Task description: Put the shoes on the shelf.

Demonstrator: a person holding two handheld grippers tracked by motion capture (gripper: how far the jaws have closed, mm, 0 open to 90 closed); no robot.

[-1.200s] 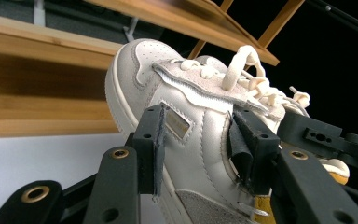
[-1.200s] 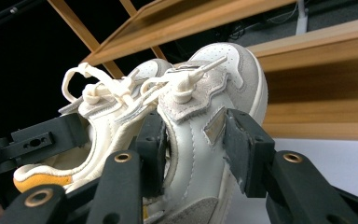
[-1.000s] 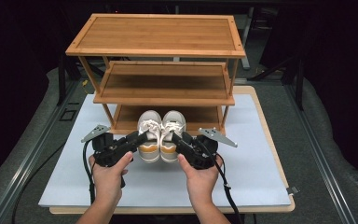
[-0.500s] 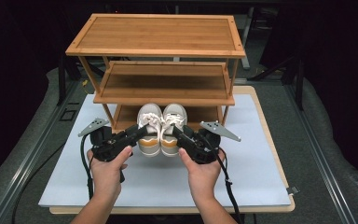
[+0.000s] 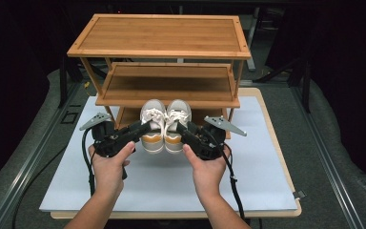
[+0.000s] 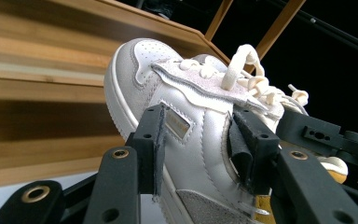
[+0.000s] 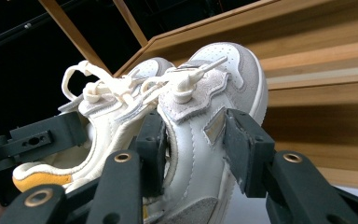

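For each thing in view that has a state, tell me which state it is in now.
Left white sneaker: held by the left gripper, toe toward the rack.
Right white sneaker: held by the right gripper, beside the other.
Three-tier bamboo shoe rack: upright, top and middle shelves bare.

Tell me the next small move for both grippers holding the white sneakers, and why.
Probably ease both forward together, toes first, onto the bottom tier of the three-tier bamboo shoe rack. The left gripper is shut on the left white sneaker and the right gripper on the right white sneaker; the pair sits side by side, toes already at that tier's front edge, heels still outside.
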